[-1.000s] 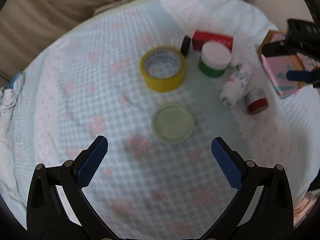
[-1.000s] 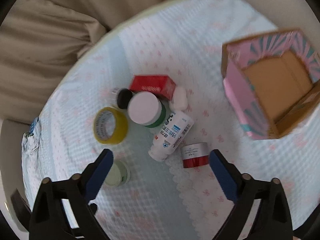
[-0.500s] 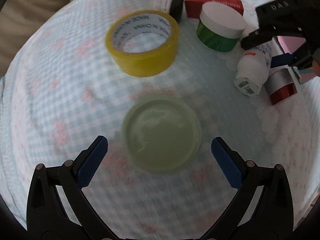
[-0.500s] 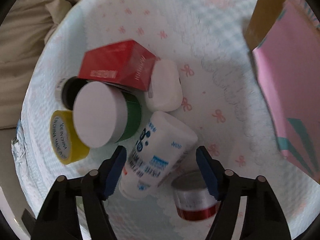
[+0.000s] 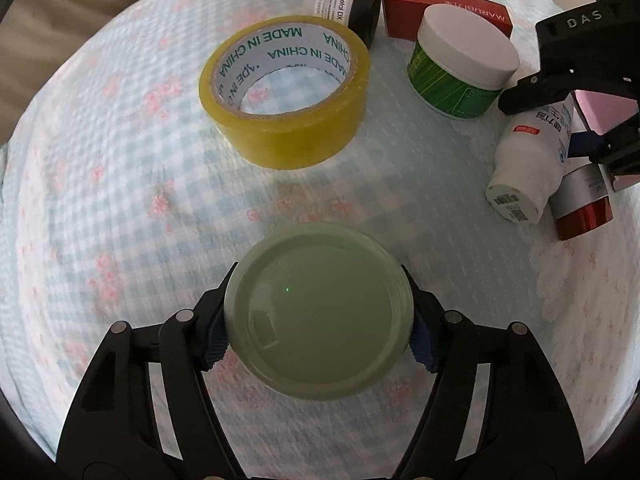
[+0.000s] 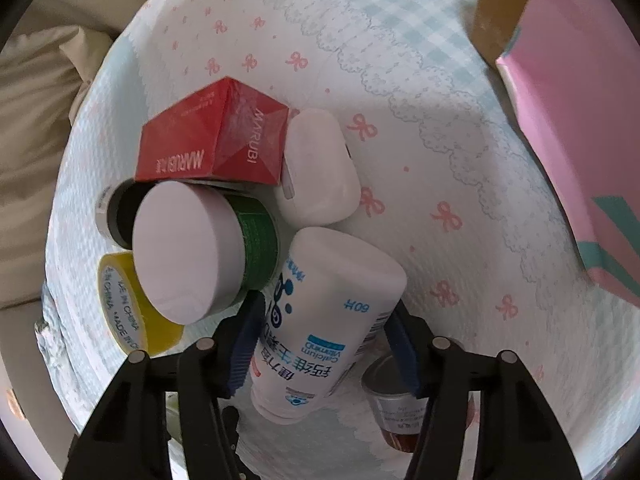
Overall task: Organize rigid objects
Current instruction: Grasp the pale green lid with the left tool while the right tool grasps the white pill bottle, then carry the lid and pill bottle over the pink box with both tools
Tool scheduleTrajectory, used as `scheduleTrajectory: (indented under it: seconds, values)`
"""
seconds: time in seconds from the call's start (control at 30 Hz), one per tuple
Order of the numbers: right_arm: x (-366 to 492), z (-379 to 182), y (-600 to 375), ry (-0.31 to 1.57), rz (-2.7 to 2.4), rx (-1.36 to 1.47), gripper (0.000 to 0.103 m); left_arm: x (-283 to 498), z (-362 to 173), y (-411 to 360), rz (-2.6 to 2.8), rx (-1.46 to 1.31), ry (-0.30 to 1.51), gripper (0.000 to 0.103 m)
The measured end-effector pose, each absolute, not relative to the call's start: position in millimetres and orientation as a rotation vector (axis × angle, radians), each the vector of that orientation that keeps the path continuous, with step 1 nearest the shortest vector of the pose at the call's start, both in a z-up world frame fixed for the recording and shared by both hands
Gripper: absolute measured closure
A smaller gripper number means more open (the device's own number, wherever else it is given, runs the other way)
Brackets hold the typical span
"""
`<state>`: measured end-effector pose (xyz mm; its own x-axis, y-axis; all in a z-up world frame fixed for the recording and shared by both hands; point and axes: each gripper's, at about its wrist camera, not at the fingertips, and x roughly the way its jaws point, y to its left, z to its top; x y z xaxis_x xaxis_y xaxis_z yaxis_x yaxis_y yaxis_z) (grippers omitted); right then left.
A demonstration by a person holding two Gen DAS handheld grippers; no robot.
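My left gripper (image 5: 318, 340) is shut on a round pale green tin (image 5: 318, 312) that rests on the patterned cloth. My right gripper (image 6: 326, 344) is shut on a lying white calcium bottle (image 6: 324, 320), which also shows in the left wrist view (image 5: 528, 168). Beside the bottle stand a green jar with a white lid (image 6: 200, 256), a red box (image 6: 216, 140), a white case (image 6: 316, 168), a yellow tape roll (image 5: 286, 92), a small black-capped bottle (image 5: 352, 4) and a red-and-silver can (image 6: 396, 400).
A pink open carton (image 6: 576, 132) stands at the right. Beige cushions (image 6: 32, 120) lie beyond the cloth's left edge. The cloth (image 5: 120, 200) left of the tape roll is bare.
Both grippers moved down and forward. The left jaws closed on the green tin. The right jaws closed on the white bottle.
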<state>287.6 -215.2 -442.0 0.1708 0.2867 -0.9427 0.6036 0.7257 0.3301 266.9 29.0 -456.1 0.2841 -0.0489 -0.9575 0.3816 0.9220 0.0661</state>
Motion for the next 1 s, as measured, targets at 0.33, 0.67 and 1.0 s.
scheduleTrajectory:
  seconds: [0.33,0.67,1.0]
  values:
    - [260.3,-418.3,-232.7,1.351,-0.267,0.846,0.052,260.3,-422.5,45.6,-0.245,0.264,1.229,0.035]
    - [217.4,-351.7,-227.5,1.232,-0.175,0.777,0.056,222.9,-354.5,61.6,-0.254,0.223,1.170,0.035]
    - [172.5,-249.2,-230.6,1.192,-0.106,0.760,0.056,203.7,-252.9,55.6,-0.296,0.229,1.063,0.035]
